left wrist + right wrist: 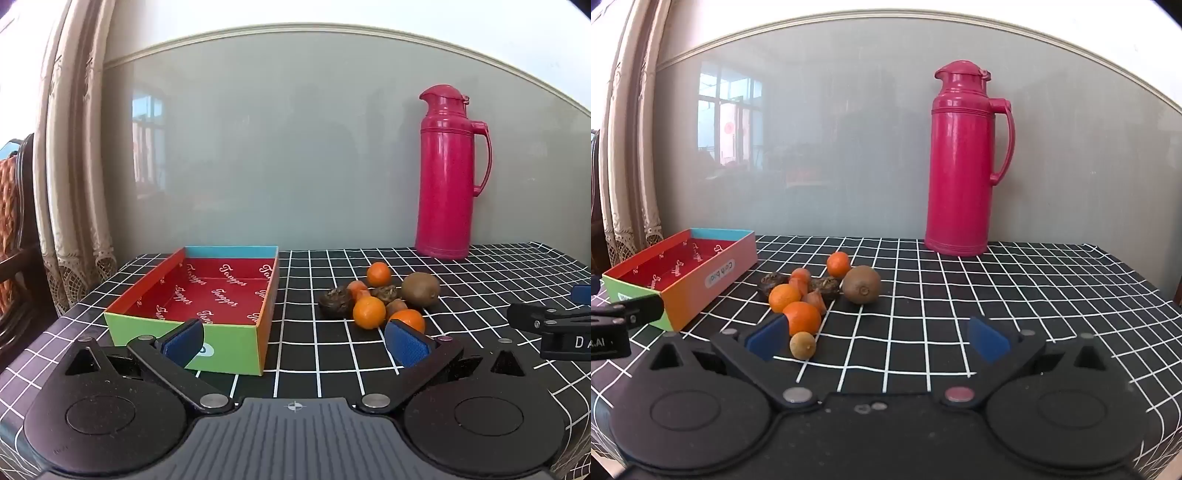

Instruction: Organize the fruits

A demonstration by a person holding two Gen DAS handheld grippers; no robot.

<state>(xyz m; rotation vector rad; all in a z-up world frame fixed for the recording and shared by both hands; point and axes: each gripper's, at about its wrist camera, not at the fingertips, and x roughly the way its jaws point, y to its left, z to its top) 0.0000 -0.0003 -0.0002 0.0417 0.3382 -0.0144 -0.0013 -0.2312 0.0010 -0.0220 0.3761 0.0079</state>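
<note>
A pile of fruit lies mid-table: three oranges, one nearest me (369,312) (802,317), a brown kiwi (420,290) (861,284), dark wrinkled fruits (335,302) (771,282) and small orange-red pieces. A small yellowish round fruit (802,345) sits by my right gripper's left finger. The colourful box (225,334) (701,284) with red lining stands to the left, holding nothing. My left gripper (294,341) is open in front of the box's near right corner. My right gripper (878,339) is open just short of the pile, nothing between its fingers.
A tall pink thermos jug (448,173) (964,162) stands at the back by the grey wall. The black checked tablecloth (325,354) covers the table. Curtains and a chair are beyond the left edge. Each gripper shows at the edge of the other's view.
</note>
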